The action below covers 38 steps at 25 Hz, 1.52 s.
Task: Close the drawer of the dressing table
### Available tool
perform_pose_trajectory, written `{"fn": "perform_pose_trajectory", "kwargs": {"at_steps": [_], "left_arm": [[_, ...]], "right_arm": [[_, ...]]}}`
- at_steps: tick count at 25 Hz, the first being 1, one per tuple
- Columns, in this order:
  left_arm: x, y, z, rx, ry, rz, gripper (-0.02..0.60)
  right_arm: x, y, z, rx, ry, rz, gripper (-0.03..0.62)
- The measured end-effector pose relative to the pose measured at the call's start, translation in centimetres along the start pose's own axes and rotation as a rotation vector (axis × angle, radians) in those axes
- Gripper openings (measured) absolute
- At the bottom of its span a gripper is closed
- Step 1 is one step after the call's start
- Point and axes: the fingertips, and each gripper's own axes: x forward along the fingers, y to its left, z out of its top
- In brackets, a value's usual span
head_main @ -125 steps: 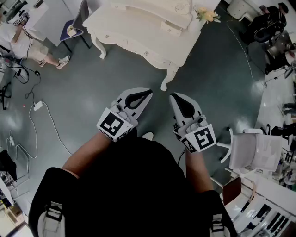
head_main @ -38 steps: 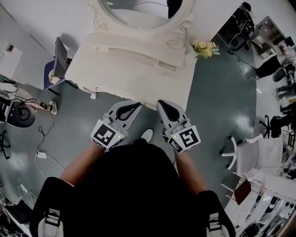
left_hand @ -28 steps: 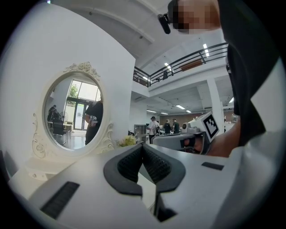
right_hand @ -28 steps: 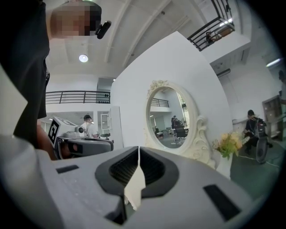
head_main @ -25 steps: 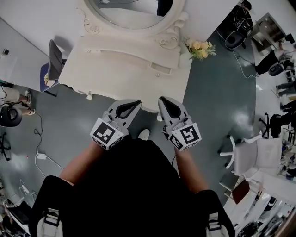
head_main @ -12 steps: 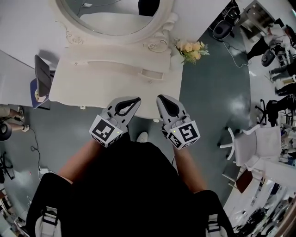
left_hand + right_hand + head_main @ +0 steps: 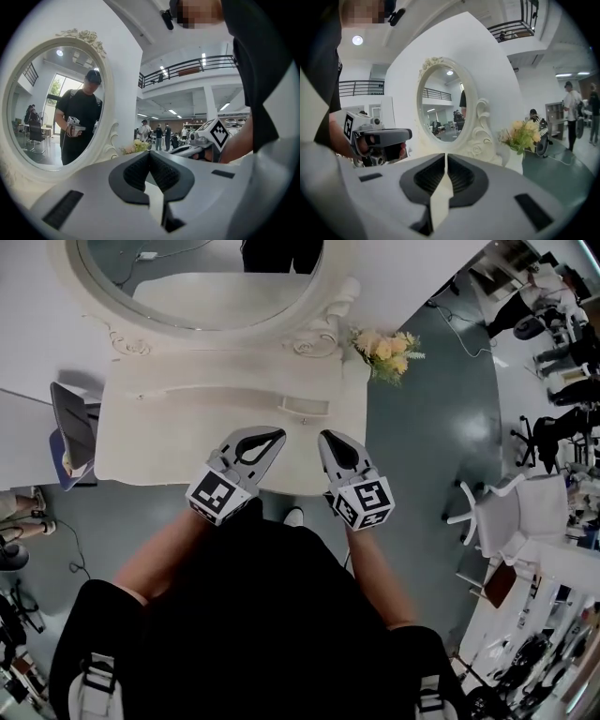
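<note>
Cream drawer juts slightly from the surface's back tier at twelve o'clock, just beyond the left gripper and right gripper, both with jaws pressed together, holding nothing.

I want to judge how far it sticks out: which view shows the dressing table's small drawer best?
The head view: it looks down on the drawer, standing out from the tier below the mirror. The left and right gripper views show the mirror and flowers, but their own jaws cover the tabletop, hiding the drawer.
</note>
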Motion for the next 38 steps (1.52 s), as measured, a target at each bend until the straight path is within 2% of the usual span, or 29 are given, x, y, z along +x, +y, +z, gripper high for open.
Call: {"fn": "perform_pose_trajectory", "kwargs": {"at_steps": [6,12,16,21,27,38], "left_arm": [[1.3,2.3,-2.1,-0.019,0.009,-0.097,-0.006],[3.2,3.4,-4.0,-0.002,0.02,-0.178,-0.008],[4.5,4.6,-4.8,0.004,0.019,-0.201,-0.008],[5.5,5.7,-6.2,0.009,0.028,-0.232,-0.006],[6.6,6.8,-7.5,-0.001,0.043,-0.261,-0.006],[7.6,7.9,-8.9,-0.006,0.061,-0.318,-0.006]], "right_arm": [[3.6,-2.1,-4.8,0.089,0.127,-0.101,0.015],[6.3,-3.9,-9.7,0.16,0.244,-0.19,0.033],[7.9,-5.2,-13.2,0.202,0.342,-0.254,0.068],[9.4,-6.0,-16.4,0.265,0.427,-0.285,0.092],[11.3,-7.0,-19.8,0.308,0.537,-0.321,0.156],[13.3,-8.4,-23.5,0.357,0.644,-0.399,0.163]]}}
